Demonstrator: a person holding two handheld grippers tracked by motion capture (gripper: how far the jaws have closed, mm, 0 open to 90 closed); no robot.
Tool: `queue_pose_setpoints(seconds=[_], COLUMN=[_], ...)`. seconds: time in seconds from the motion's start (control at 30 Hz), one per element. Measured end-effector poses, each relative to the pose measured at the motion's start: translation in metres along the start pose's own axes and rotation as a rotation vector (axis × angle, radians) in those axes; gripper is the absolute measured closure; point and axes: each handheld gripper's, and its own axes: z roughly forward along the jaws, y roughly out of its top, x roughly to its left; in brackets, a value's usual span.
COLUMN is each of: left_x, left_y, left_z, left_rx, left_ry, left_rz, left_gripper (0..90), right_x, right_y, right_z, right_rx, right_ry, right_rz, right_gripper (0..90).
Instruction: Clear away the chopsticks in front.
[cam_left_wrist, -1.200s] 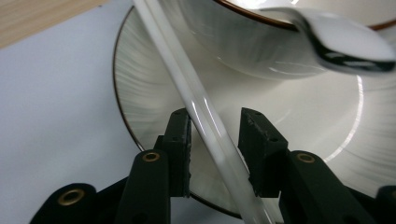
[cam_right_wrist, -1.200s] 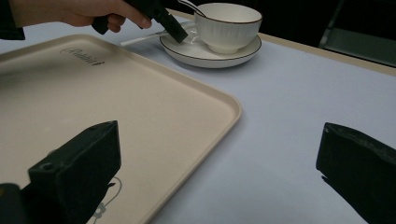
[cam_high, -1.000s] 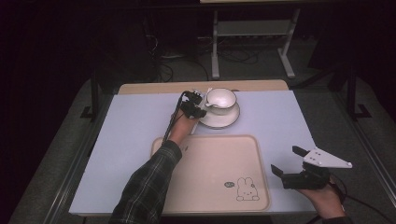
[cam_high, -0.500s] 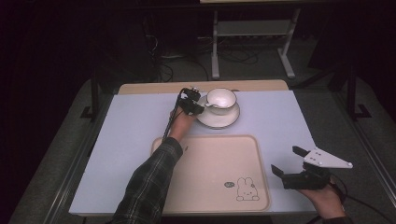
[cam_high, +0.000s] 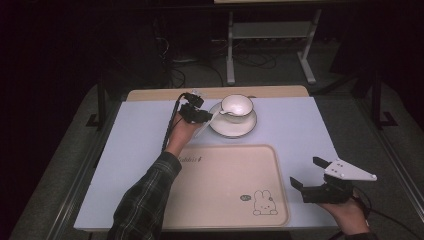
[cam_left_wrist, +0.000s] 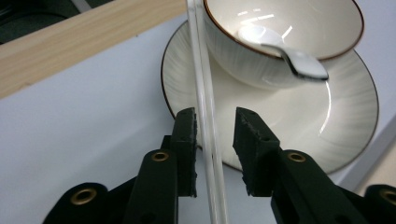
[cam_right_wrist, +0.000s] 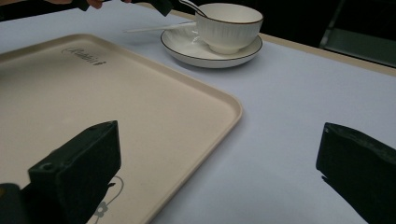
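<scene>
Two grippers in the high view: the left gripper (cam_high: 206, 116) is up at the far side of the table (cam_high: 300, 125), right beside the saucer (cam_high: 233, 128) with the bowl (cam_high: 237, 105) on it, while the right gripper (cam_high: 305, 175) hangs off past the near right corner of the beige tray (cam_high: 220, 185), jaws spread wide on nothing. From the left gripper view, a thin white chopstick (cam_left_wrist: 205, 116) runs between the jaws, which sit close on either side of it; can't tell if they're actually pinching it. A white spoon (cam_left_wrist: 285, 49) rests in the bowl. From the right gripper view, both jaws stand far apart over the tray edge (cam_right_wrist: 224, 109) and table, the bowl and saucer well off.
</scene>
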Motion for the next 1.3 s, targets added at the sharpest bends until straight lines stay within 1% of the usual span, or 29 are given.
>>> queue_pose_setpoints(seconds=[0.03, 0.13, 0.3, 0.6, 0.83, 0.93, 1.03, 1.1, 1.17, 1.23, 1.3], left_x=[0.001, 0.005, 0.008, 0.008, 0.009, 0.009, 0.009, 0.010, 0.010, 0.013, 0.015], left_y=[-0.003, -0.008, -0.012, -0.016, -0.019, -0.019, -0.019, -0.020, -0.020, -0.021, -0.022], left_z=[0.000, 0.003, 0.009, 0.016, 0.019, 0.020, 0.019, 0.018, 0.016, 0.011, 0.006], left_rx=[0.005, 0.022, 0.033, 0.061, 0.073, 0.073, 0.070, 0.069, 0.057, 0.041, 0.035], left_ry=[-0.001, -0.006, -0.010, -0.015, -0.021, -0.018, 0.003, 0.008, 0.022, 0.019, 0.020], left_rz=[0.006, -0.006, -0.022, -0.023, -0.043, -0.050, -0.052, -0.054, -0.055, -0.070, -0.072], left_gripper=[69.9, 71.5, 72.9, 76.1, 81.3, 83.2, 84.6, 85.1, 85.3, 85.4, 85.4], right_x=[0.000, 0.001, 0.000, -0.001, -0.001, -0.001, -0.001, -0.001, -0.001, -0.001, -0.001], right_y=[0.000, 0.000, 0.000, -0.001, -0.001, -0.001, -0.001, -0.001, -0.001, -0.001, -0.001], right_z=[0.000, 0.001, 0.001, 0.000, 0.001, 0.000, 0.000, 0.000, 0.000, 0.000, -0.001], right_rx=[0.002, 0.004, 0.005, 0.004, 0.005, 0.004, 0.004, 0.003, 0.003, 0.002, 0.001], right_ry=[0.000, 0.000, -0.003, -0.004, -0.002, -0.002, -0.002, -0.002, -0.002, -0.003, -0.004], right_rz=[0.000, -0.001, -0.001, 0.001, 0.000, 0.001, 0.001, 0.002, 0.002, 0.002, 0.001], right_gripper=[0.0, 0.0, 0.0, 0.0, 0.0, 0.0, 0.0, 0.0, 0.0, 0.0, 0.0])
